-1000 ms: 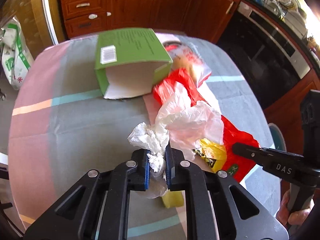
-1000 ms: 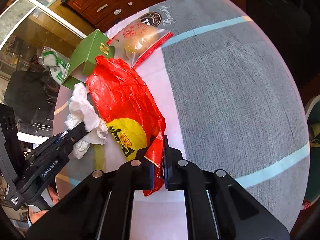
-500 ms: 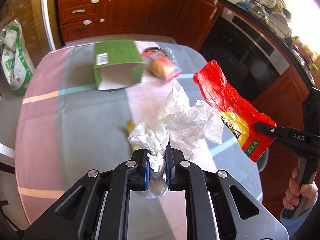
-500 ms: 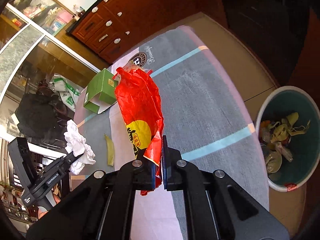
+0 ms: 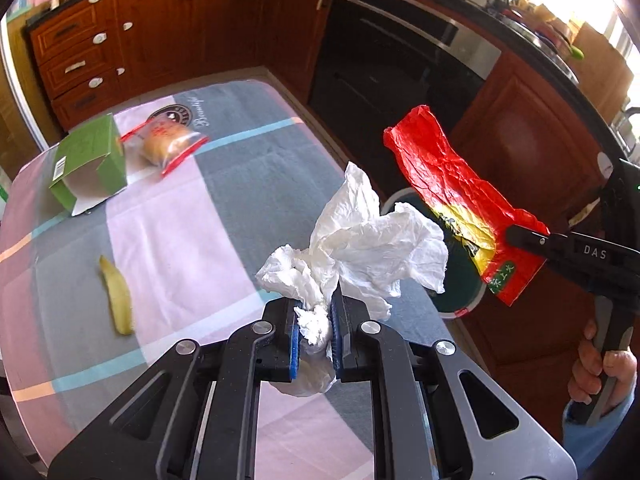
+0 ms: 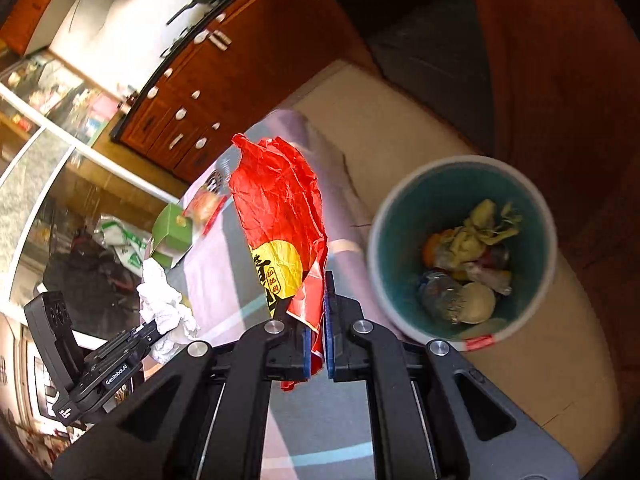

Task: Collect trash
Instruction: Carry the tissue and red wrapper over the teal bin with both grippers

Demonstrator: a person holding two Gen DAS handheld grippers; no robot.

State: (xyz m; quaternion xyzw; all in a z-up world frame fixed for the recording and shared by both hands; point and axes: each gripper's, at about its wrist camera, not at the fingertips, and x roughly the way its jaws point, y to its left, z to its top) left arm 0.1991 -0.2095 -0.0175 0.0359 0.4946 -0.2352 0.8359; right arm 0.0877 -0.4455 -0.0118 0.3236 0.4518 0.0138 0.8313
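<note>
White crumpled tissue [image 5: 352, 248] fills the left hand-held gripper [image 5: 314, 320]; the right hand-held gripper [image 6: 316, 328] clamps a red wrapper [image 6: 280, 208].

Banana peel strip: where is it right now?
In the left wrist view the banana peel strip lies flat on the tablecloth at lower left, apart from the green box further up the table.

Right tool [image 6: 316, 320] pinches red wrapper [image 6: 280, 208] beside the teal bin [image 6: 404, 320].
</note>
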